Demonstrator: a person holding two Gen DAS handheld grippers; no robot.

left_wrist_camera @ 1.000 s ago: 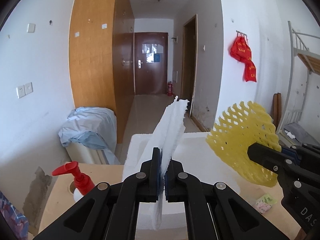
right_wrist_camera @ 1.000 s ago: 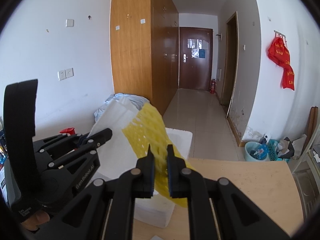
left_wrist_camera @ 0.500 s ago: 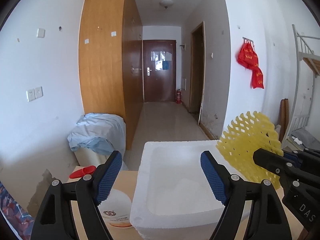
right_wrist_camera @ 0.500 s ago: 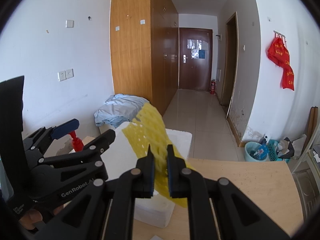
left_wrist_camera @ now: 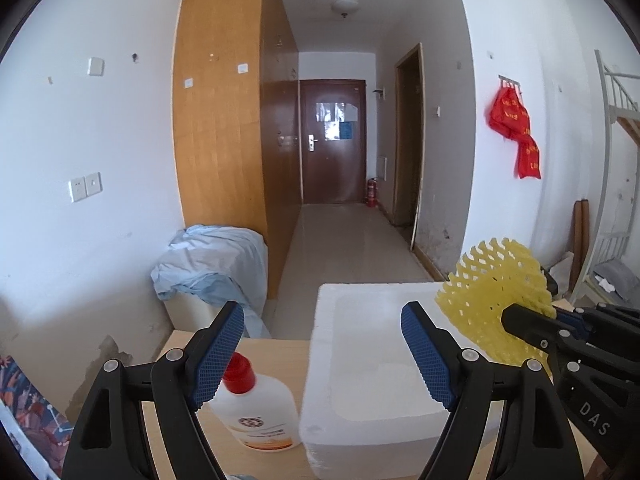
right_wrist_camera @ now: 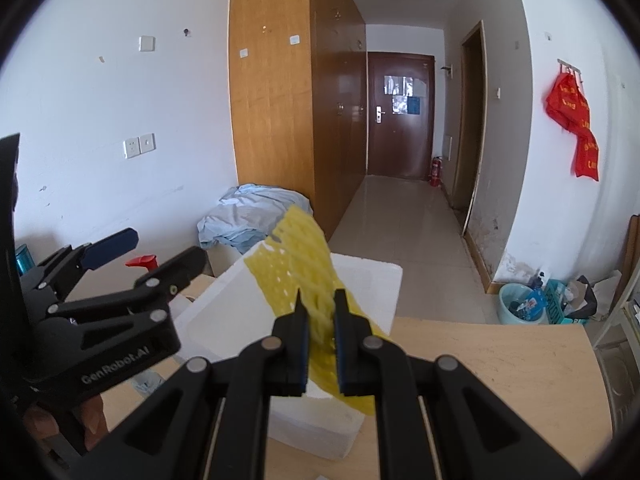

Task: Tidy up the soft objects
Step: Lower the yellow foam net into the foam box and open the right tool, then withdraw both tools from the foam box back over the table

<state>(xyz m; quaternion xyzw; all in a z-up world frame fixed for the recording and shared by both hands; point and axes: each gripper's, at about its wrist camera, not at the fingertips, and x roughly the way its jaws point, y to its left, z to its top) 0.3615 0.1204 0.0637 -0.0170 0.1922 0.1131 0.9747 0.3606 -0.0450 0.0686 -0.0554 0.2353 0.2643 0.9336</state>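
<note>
A white foam box (left_wrist_camera: 372, 364) stands open on the wooden table; it also shows in the right wrist view (right_wrist_camera: 372, 276). My left gripper (left_wrist_camera: 324, 352) is open and empty, raised over the box's left rim. My right gripper (right_wrist_camera: 319, 312) is shut on a yellow foam net (right_wrist_camera: 304, 264) and holds it above the box. In the left wrist view the net (left_wrist_camera: 496, 292) shows at the right, over the box's right rim. The white foam sheet is not in view.
A white bottle with a red cap (left_wrist_camera: 256, 412) stands on the table (right_wrist_camera: 500, 364) left of the box. A blue cloth pile (left_wrist_camera: 212, 264) lies on a unit beyond the table. Bins (right_wrist_camera: 520, 304) sit on the floor at the right.
My left gripper opened and let go of the white foam sheet, which is now out of sight, then drew back and up. My right gripper still holds the yellow net.
</note>
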